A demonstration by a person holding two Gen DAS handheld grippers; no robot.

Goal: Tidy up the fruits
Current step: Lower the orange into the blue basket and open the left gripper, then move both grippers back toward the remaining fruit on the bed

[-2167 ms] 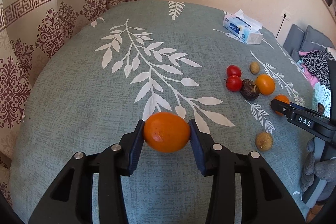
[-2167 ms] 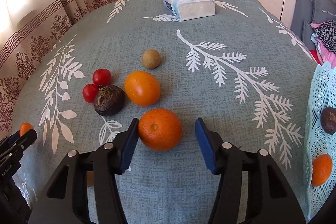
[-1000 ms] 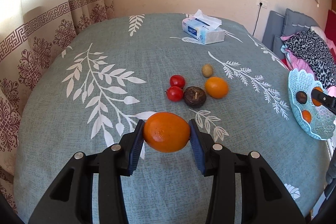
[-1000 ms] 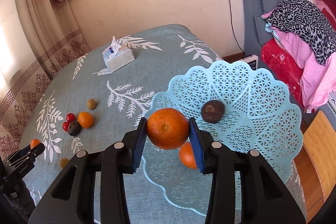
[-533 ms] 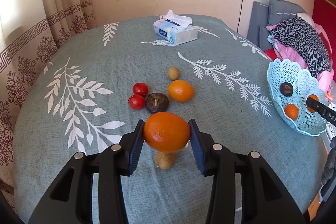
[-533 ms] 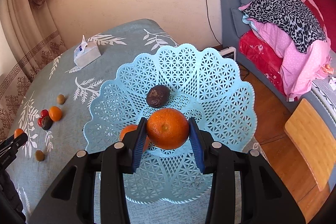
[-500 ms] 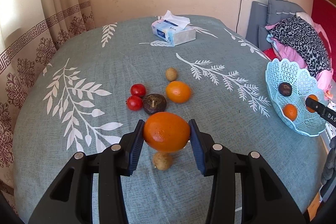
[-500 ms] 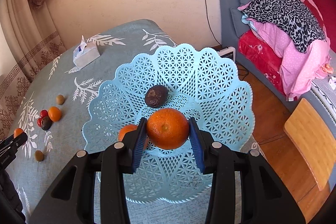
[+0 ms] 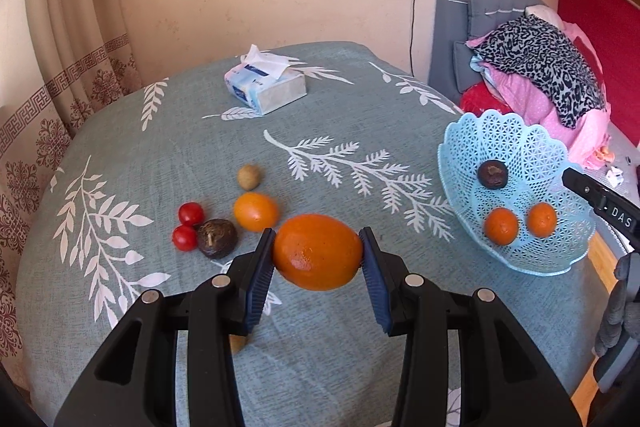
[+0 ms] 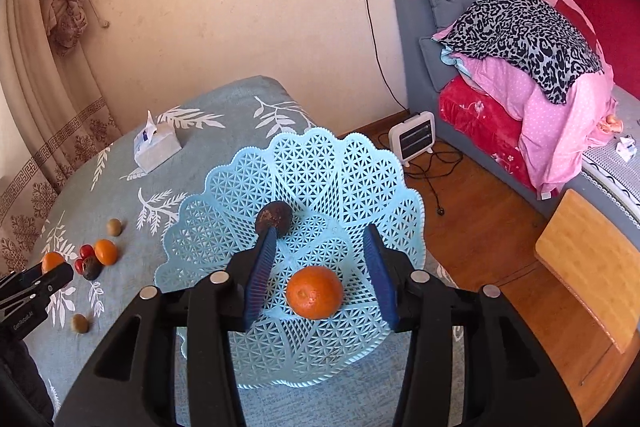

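Observation:
My left gripper is shut on a large orange and holds it above the teal tablecloth. A light blue lattice basket stands at the table's right edge, holding two oranges and a dark fruit. My right gripper is open above the basket; an orange lies in the basket between its fingers. A dark fruit sits behind the left finger. The right gripper's tip shows in the left wrist view.
On the cloth lie an orange, a dark fruit, two red tomatoes and a small brown fruit. A tissue box stands further back. A sofa with bedding and a wooden stool lie beyond the table.
My right gripper has opened and let its orange drop into the basket. My left gripper has carried its orange to the right, closer to the basket.

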